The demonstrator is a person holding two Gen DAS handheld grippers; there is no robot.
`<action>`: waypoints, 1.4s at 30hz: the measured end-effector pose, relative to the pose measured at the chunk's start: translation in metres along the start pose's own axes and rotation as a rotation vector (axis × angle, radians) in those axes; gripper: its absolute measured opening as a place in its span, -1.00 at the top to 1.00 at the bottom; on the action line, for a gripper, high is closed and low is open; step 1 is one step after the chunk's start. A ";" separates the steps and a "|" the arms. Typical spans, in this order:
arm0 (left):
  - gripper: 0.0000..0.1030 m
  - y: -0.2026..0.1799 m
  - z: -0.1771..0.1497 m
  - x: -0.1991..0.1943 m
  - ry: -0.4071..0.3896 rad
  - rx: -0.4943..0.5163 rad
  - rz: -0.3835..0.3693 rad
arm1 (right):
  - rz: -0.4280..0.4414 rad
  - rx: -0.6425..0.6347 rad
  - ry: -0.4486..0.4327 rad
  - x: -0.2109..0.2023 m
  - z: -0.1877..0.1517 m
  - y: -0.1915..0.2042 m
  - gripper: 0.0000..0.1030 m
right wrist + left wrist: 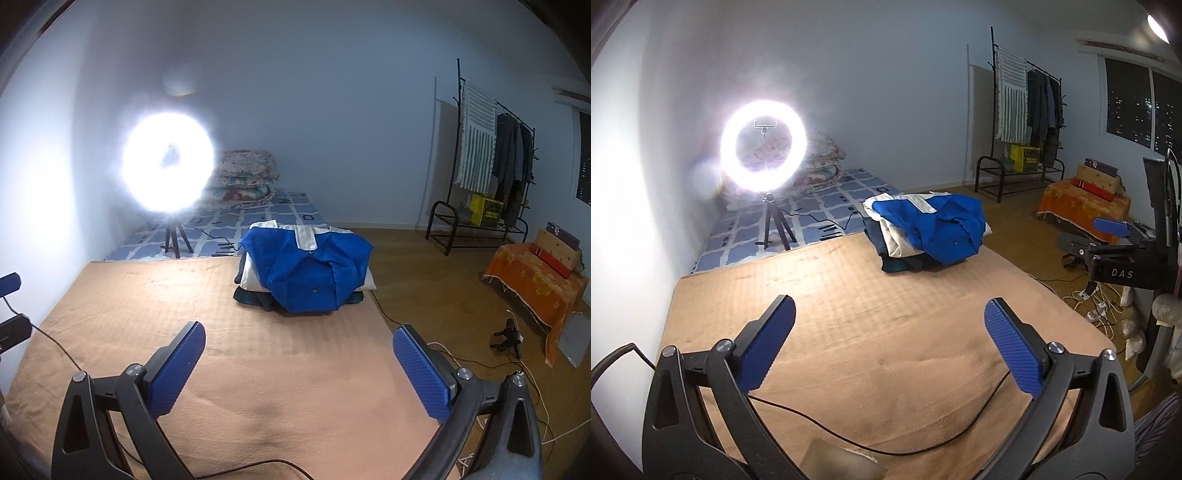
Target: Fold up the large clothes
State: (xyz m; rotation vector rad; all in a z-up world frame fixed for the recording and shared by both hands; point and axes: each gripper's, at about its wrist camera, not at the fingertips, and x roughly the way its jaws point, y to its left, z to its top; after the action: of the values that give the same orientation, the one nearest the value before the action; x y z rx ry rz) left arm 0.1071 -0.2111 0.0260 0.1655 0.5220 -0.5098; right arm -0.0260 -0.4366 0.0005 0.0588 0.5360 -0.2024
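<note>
Left gripper [888,341] and right gripper [299,365]: jaws spread wide, nothing between them, both low in frame over the bare tan blanket [849,314]. Blue jacket [308,271] sits folded atop the clothes pile [905,254] at upper centre, well apart from both; likely set aside to clear folding space

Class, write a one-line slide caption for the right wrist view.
Open right tool above a tan blanket, facing a stack of folded clothes topped by a blue garment, ring light glaring behind.
</note>
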 end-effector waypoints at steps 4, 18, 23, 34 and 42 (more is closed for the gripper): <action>-1.00 0.001 -0.002 -0.002 0.007 -0.003 0.012 | -0.023 0.005 0.004 0.003 -0.003 -0.002 -1.00; -1.00 -0.006 -0.007 -0.005 -0.010 0.031 0.073 | -0.028 -0.024 0.014 0.008 -0.005 0.003 -1.00; -1.00 -0.005 -0.008 -0.002 0.008 0.028 0.065 | -0.027 -0.023 0.017 0.009 -0.005 0.003 -1.00; -1.00 -0.009 -0.011 -0.002 0.006 0.044 0.093 | -0.022 -0.019 0.031 0.011 -0.008 0.007 -0.99; -1.00 -0.010 -0.010 -0.002 0.005 0.051 0.094 | -0.025 -0.017 0.033 0.012 -0.010 0.007 -1.00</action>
State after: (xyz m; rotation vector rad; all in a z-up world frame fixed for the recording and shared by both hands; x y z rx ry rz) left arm 0.0961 -0.2164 0.0182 0.2393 0.5039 -0.4316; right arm -0.0199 -0.4306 -0.0141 0.0385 0.5718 -0.2219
